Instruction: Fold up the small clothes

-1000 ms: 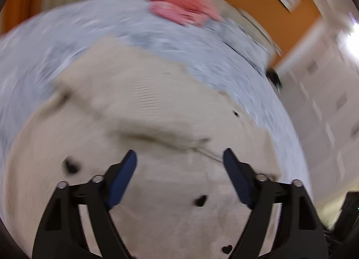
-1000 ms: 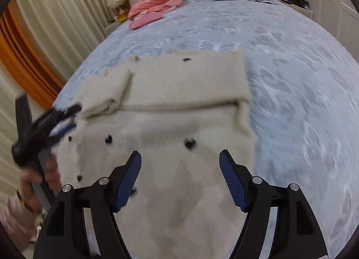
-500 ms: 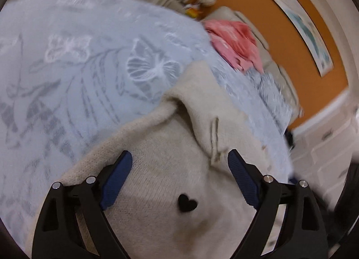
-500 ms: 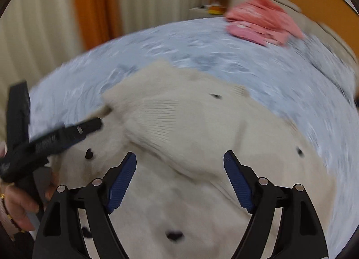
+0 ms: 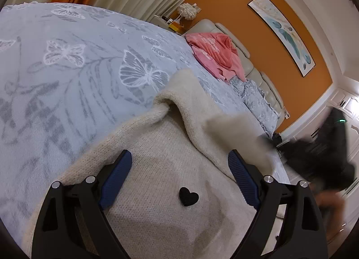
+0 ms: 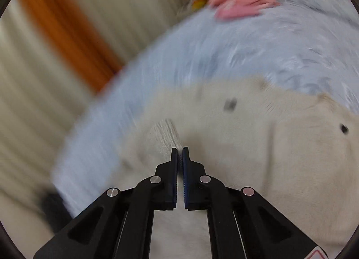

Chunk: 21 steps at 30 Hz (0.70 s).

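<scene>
Both tongs are black plastic frames with triangular cut-outs, silver round screw heads on the linkages and ribbed dark-blue pads lining the fingers. Left tongs (image 5: 179, 179), right tongs (image 6: 180, 153). Beside the right tongs' frame, at its lower right, sits a red-edged warning triangle sticker (image 6: 317, 254).

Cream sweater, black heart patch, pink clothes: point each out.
cream sweater (image 5: 157, 146): left wrist view, knit body.
black heart patch (image 5: 189, 196): left wrist view, its centre.
pink clothes (image 5: 215, 54): left wrist view, middle of heap.
</scene>
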{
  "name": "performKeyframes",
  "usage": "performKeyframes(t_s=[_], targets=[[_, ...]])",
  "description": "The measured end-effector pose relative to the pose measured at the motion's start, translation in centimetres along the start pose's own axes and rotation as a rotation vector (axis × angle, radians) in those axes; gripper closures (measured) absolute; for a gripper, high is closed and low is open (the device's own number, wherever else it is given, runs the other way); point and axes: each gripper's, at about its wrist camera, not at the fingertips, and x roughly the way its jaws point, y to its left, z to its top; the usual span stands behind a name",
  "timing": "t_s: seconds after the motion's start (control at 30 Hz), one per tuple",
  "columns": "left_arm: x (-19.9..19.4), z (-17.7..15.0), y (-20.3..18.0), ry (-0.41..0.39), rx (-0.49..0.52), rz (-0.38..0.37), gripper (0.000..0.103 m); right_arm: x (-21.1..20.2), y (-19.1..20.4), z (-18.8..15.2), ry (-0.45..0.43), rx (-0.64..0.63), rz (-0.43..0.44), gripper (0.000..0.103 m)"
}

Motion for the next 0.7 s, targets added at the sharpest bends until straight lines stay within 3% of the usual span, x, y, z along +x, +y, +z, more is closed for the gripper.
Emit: performKeyframes(t_s=[0.07,0.1,0.2,0.33,0.4,0.43,0.47,0.5,0.57,0.63,0.7], targets=[[0.0,-0.1,-0.1,0.001,0.002,0.002,0.018,-4.4,-3.5,0.3,-0.122,0.137,-0.002,0.1],[0.1,-0.1,0.0,0.003,0.004,0.004,0.018,-6.7,-6.9,-0.2,-0.175,0.23,-0.054,0.1],[0.5,0.1,-0.5,0.025,0.025,0.028,0.012,-8.5,-12.5,-1.9,-0.132,0.323,-0.235,0.1],[1.0,0.2,-1.2,0.051,0.057,0.042,0.009,-9.6,-12.6,-3.1,-0.111,0.246,-0.323,0.098],[1.2,0.4,-1.4,0.066,0.056,0.054,0.007,-8.6,-13.0,-3.7,-0.048,0.244,-0.333,0.09],[1.4,0.7,-1.7,0.084,0.055,0.067,0.006,-8.4,-13.4,-3.9,-0.027,0.247,-0.329,0.078],[1.6,1.1,-1.9,0.098,0.043,0.078,0.005,-8.1,-13.8,-4.1,-0.011,0.249,-0.332,0.059],[1.8,1.6,-2.0,0.106,0.012,0.074,0.005,-7.7,-14.1,-4.2,-0.007,0.253,-0.342,0.05],[2.2,3.1,-1.4,0.108,-0.141,-0.009,0.005,-7.4,-14.6,-4.2,-0.025,0.276,-0.34,0.038],[3.3,4.5,-0.1,0.099,-0.321,-0.052,0.005,-6.2,-15.8,-3.9,-0.022,0.339,-0.318,0.036],[5.3,5.5,1.4,0.114,-0.473,0.002,0.005,-4.8,-16.6,-3.6,-0.005,0.374,-0.254,0.04]])
